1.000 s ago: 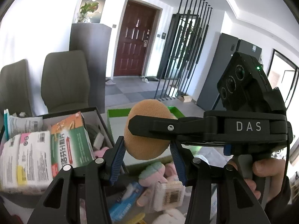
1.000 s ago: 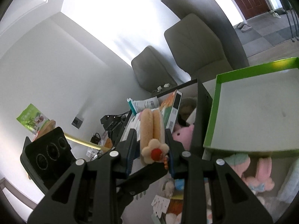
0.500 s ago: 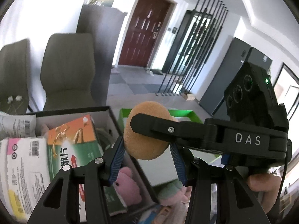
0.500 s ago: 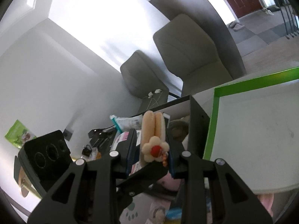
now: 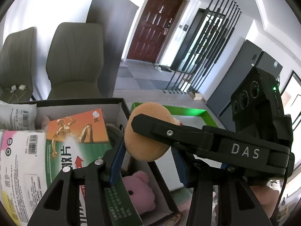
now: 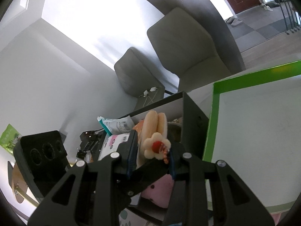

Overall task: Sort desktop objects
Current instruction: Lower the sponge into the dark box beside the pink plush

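Note:
My right gripper (image 6: pixel 151 157) is shut on a round tan plush toy (image 6: pixel 156 124) with a cream flower and red centre, and holds it above the black box (image 6: pixel 193 120). In the left wrist view the toy (image 5: pixel 144 139) shows as a tan disc pinched by the right gripper's black finger (image 5: pixel 160 130), which crosses in front. My left gripper (image 5: pixel 148 162) is open, with the toy between its blue pads without touching. The black box (image 5: pixel 120 101) holds a pink plush (image 5: pixel 140 190) and an orange-green medicine box (image 5: pixel 75 135).
A green-edged white tray (image 6: pixel 216 113) lies right of the black box; it also shows in the left wrist view (image 5: pixel 188 111). White packets (image 5: pixel 17 154) fill the box's left side. Two grey chairs (image 5: pixel 75 60) stand behind the table.
Both grippers have moved left and forward with the plush toy, from over the clutter beside the tray to above the black box. The right gripper's hold is unchanged.

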